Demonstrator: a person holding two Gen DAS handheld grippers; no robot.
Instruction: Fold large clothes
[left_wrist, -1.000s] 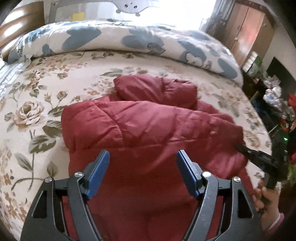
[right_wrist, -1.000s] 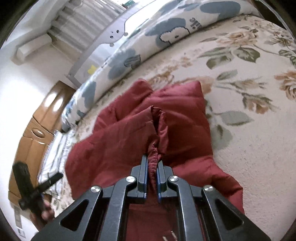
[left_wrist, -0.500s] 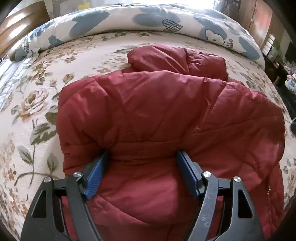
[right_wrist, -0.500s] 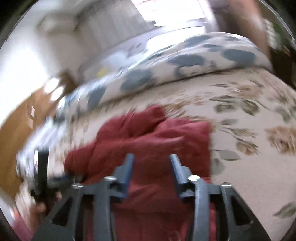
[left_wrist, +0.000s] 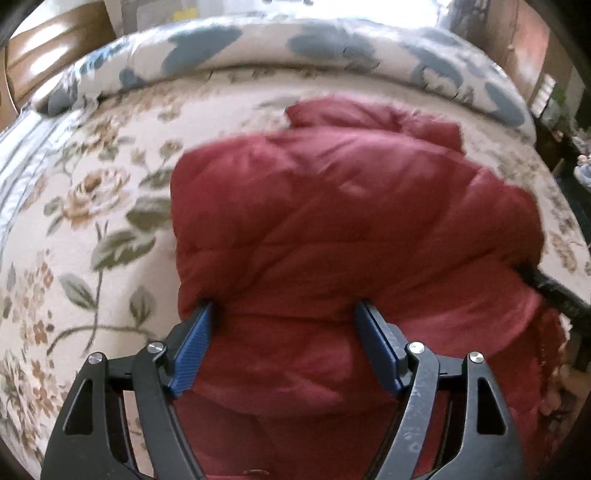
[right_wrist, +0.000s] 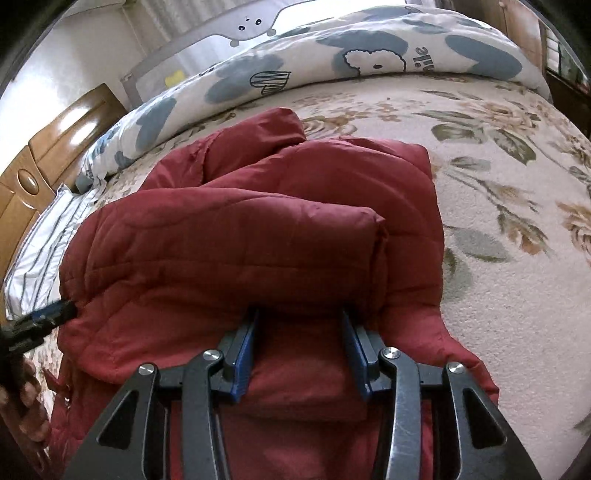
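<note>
Coat (right_wrist: 258, 236) lies in a folded, puffy red heap on the flowery bed (right_wrist: 498, 229). It looks soft, light and a bit slippery (it will spring back). Both claws, left (left_wrist: 282, 325) and right (right_wrist: 299, 332), are wide apart, holding nothing. Grab thick edges.

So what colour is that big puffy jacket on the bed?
Dark red puffy jacket, clearest in the right wrist view.

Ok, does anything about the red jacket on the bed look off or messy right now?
Slightly. The red jacket is folded over unevenly: one corner sticks out past the fold onto the floral bedspread. No tears or spills visible.
</note>
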